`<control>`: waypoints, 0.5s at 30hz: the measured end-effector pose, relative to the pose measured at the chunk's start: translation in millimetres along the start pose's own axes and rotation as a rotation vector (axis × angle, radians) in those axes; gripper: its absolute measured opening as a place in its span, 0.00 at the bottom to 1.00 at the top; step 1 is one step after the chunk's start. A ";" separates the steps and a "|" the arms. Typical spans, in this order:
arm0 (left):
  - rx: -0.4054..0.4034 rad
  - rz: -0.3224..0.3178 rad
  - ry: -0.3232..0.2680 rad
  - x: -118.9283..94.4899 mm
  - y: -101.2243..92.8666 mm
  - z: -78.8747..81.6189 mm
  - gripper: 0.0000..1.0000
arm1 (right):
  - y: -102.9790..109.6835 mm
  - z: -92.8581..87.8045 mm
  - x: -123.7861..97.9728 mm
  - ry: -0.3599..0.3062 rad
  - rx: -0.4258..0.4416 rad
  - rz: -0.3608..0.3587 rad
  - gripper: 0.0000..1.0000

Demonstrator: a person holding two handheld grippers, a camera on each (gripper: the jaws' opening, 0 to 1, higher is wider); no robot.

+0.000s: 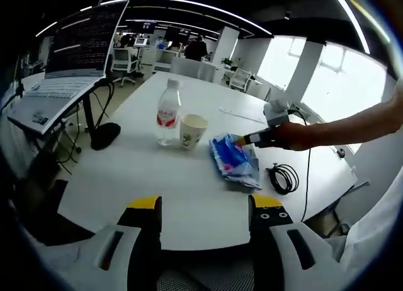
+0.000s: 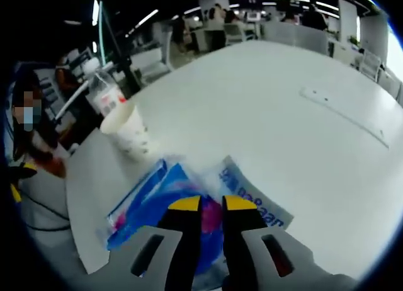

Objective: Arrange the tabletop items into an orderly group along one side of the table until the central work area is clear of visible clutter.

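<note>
White tabletop (image 1: 189, 196) is spread across both views, with an open office of desks and chairs behind it. At the upper left of the left gripper view a laptop (image 1: 63, 83) is raised on a stand, and a black base (image 1: 104, 135) sits below it at the table's edge. Toward the centre of that view a water bottle (image 1: 167, 113) stands upright, and a paper cup (image 1: 191, 131) stands upright just beside it on its right. Right of the cup a blue plastic packet (image 1: 234, 160) lies flat and crumpled, its long axis running from the upper left of the view toward the lower right. Further right a coiled black cable (image 1: 284, 177) rests near the table edge. The left gripper (image 1: 204, 206) is seen at the bottom of its view with jaws set wide apart and nothing between them, well apart from the packet. The right gripper (image 1: 252, 138) is reached in from the right of that view, held by a hand, with its tip at the packet's upper edge. In the right gripper view the right gripper's jaws are seen narrow, almost together, directly over the packet; whether plastic is pinched between them cannot be told. The right gripper is judged much the nearer, so any slide of the packet toward the cup and bottle would fall to it.
</note>
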State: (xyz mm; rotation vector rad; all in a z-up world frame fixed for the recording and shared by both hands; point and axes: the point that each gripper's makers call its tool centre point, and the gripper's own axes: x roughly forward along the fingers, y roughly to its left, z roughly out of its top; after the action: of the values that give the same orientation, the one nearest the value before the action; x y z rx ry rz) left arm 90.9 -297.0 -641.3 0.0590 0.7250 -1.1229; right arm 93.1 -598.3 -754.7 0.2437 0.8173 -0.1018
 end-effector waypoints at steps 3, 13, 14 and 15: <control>-0.002 -0.002 -0.002 0.8 -0.5 0.4 0.55 | -2.4 -8.3 -5.0 -0.003 0.011 -0.001 0.04; 0.006 -0.024 0.004 6.6 -6.6 -1.4 0.55 | -5.0 -31.6 -29.5 -0.018 0.032 -0.019 0.02; 0.009 -0.025 0.005 7.2 -7.5 -1.5 0.55 | -5.9 -34.5 -31.6 -0.019 0.039 -0.022 0.01; 0.010 -0.027 0.005 7.6 -8.0 -1.8 0.55 | -5.8 -36.6 -33.1 -0.018 0.049 -0.025 0.01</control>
State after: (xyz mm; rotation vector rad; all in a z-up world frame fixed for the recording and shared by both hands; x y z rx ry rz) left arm 85.1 -306.0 -644.4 0.0610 0.7268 -1.1528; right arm 43.6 -594.8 -755.6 0.2785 0.8009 -0.1470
